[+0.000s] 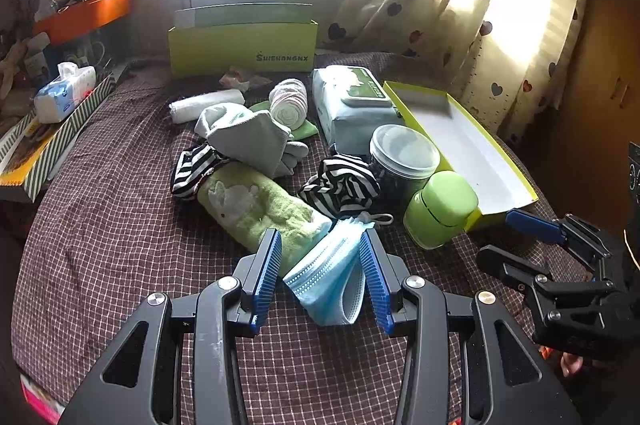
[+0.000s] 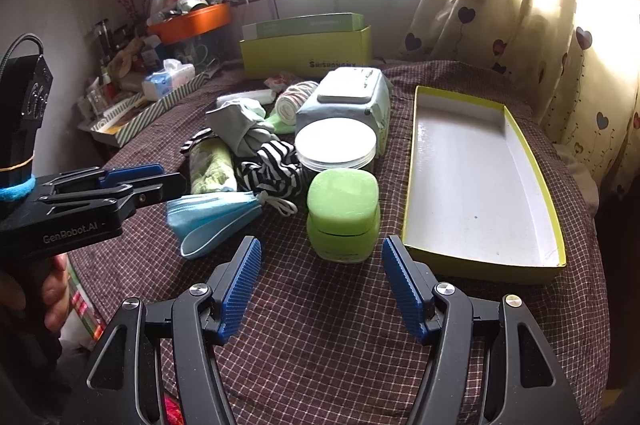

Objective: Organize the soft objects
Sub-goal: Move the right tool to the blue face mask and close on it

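Observation:
A stack of light blue face masks [image 1: 328,281] [image 2: 208,217] lies on the checked cloth between the fingers of my left gripper [image 1: 320,245] [image 2: 172,177]. Its jaws stand wide and the left pad is clear of the masks. Beyond lie a green towel roll [image 1: 256,205], two striped socks [image 1: 340,185], a grey cloth [image 1: 248,133] and a rolled white-and-pink cloth [image 1: 288,101]. My right gripper [image 2: 320,245] [image 1: 496,235] is open and empty, just short of a green lidded container [image 2: 344,217]. An empty shallow yellow-green box [image 2: 480,185] lies to the right.
A clear jar [image 2: 336,145] and a pack of wet wipes [image 2: 348,101] stand behind the green container. A tall green box [image 2: 308,49] is at the back. A striped tray [image 1: 60,145] with a tissue pack sits left; heart-print curtains [image 2: 520,5] hang right.

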`<move>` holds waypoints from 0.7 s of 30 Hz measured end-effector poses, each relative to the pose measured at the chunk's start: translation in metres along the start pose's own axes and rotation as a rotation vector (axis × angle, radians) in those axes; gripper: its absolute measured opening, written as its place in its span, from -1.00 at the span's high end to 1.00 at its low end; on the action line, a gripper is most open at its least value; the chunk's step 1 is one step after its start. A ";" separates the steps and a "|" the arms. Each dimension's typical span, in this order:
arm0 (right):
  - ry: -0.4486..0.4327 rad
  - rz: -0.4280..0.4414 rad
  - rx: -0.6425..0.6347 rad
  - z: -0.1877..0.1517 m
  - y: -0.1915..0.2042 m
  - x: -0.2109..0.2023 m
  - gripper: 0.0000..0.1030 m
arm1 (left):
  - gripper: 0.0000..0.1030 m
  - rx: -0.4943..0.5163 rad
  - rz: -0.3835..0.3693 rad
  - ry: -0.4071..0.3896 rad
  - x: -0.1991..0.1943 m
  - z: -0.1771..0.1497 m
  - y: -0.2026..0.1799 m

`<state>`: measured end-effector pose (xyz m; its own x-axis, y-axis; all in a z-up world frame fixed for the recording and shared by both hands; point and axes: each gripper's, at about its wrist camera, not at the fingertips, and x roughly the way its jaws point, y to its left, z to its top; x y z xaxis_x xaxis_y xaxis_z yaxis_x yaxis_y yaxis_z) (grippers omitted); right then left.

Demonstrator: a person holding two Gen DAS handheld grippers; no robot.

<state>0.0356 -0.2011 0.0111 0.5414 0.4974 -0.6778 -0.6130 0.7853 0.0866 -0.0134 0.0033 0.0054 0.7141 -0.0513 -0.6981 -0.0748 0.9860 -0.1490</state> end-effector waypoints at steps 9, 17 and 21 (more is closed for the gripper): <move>0.009 0.053 -0.036 0.000 0.021 0.007 -0.23 | 0.18 -0.011 0.014 -0.012 -0.003 -0.002 0.007; 0.046 0.115 -0.077 0.003 0.046 0.026 -0.23 | 0.18 -0.053 0.046 -0.026 -0.006 -0.002 0.031; 0.065 0.129 -0.084 0.007 0.052 0.037 -0.23 | 0.18 -0.078 0.061 -0.030 -0.005 -0.002 0.044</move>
<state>0.0275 -0.1392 -0.0042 0.4185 0.5652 -0.7109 -0.7224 0.6816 0.1167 -0.0222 0.0464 0.0010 0.7269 0.0139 -0.6866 -0.1715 0.9718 -0.1618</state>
